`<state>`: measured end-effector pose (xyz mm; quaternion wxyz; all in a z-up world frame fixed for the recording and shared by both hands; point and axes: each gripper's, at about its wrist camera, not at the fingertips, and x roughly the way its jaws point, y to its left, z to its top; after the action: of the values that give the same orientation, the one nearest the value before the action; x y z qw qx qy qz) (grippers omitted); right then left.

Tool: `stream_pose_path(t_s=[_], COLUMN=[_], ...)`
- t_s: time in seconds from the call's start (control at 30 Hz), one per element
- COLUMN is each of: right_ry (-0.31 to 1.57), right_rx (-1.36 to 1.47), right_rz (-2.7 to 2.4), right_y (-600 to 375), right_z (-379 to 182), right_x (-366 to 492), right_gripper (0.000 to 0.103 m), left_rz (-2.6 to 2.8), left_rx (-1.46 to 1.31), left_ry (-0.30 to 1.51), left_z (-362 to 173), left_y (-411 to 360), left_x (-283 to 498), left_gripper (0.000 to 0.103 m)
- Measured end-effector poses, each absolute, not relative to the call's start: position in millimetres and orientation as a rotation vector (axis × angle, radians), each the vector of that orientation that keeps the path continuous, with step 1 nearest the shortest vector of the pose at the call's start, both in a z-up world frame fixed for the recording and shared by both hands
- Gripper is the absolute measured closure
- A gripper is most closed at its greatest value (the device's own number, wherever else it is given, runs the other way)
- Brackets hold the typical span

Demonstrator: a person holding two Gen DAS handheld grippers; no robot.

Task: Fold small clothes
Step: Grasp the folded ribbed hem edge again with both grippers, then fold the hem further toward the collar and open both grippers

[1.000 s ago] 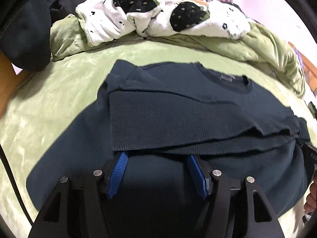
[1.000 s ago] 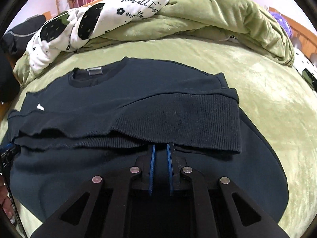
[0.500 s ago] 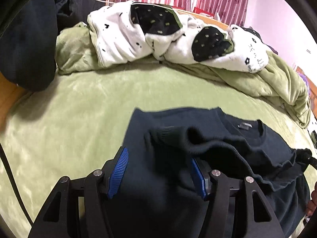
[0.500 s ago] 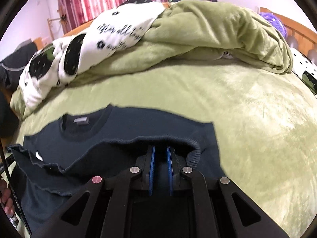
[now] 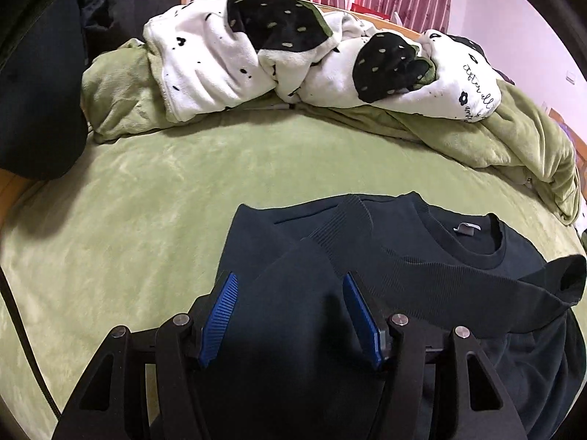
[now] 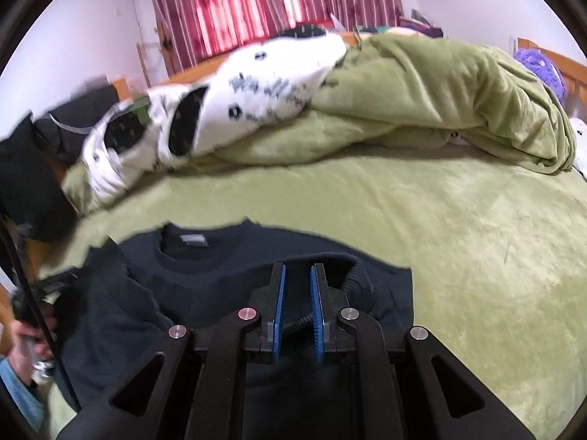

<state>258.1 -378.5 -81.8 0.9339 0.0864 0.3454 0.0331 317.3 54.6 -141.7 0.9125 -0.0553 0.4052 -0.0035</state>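
A dark navy sweater (image 5: 422, 256) lies on the green bed cover, its ribbed hem folded up toward the collar. It also shows in the right wrist view (image 6: 190, 286). My left gripper (image 5: 290, 282) is open, its blue pads wide apart over the folded cloth near the sweater's left side. My right gripper (image 6: 297, 275) has its pads slightly apart, with the ribbed hem (image 6: 352, 275) running between them and bunched at the right finger.
A white and black patterned blanket (image 5: 293, 58) and a rumpled green quilt (image 6: 440, 99) lie heaped at the far side. A dark garment (image 5: 33, 91) hangs at the left. Bare green bed cover (image 6: 477, 227) stretches to the right.
Both grippers carried the sweater's hem up and forward to the collar, folding it in half. The right gripper's pads have parted a little. The left stayed open throughout.
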Motion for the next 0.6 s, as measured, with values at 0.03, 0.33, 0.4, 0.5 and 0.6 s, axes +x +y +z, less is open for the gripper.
stream_pose_path(t_s=[0.03, 0.33, 0.4, 0.5, 0.6], right_ry=[0.685, 0.770, 0.797, 0.856, 0.878], right_rx=[0.178, 0.139, 0.128, 0.090, 0.027], right_rz=[0.061, 0.052, 0.046, 0.037, 0.007], right_y=[-384, -400, -400, -392, -381], right_z=[-77, -111, -122, -141, -149], right_x=[256, 272, 279, 297, 304], right_gripper=[0.085, 0.054, 0.054, 0.054, 0.062], left_rz=[-0.009, -0.009, -0.014, -0.030, -0.036], left_rx=[-0.110, -0.024, -0.014, -0.015, -0.010], left_ry=[0.839, 0.874, 0.875, 0.867, 0.844], left_z=[-142, -154, -156, -156, -155], left_y=[54, 41, 39, 38, 37], left_x=[320, 340, 341, 341, 339], left_gripper=[0.045, 0.058, 0.062, 0.076, 0.088])
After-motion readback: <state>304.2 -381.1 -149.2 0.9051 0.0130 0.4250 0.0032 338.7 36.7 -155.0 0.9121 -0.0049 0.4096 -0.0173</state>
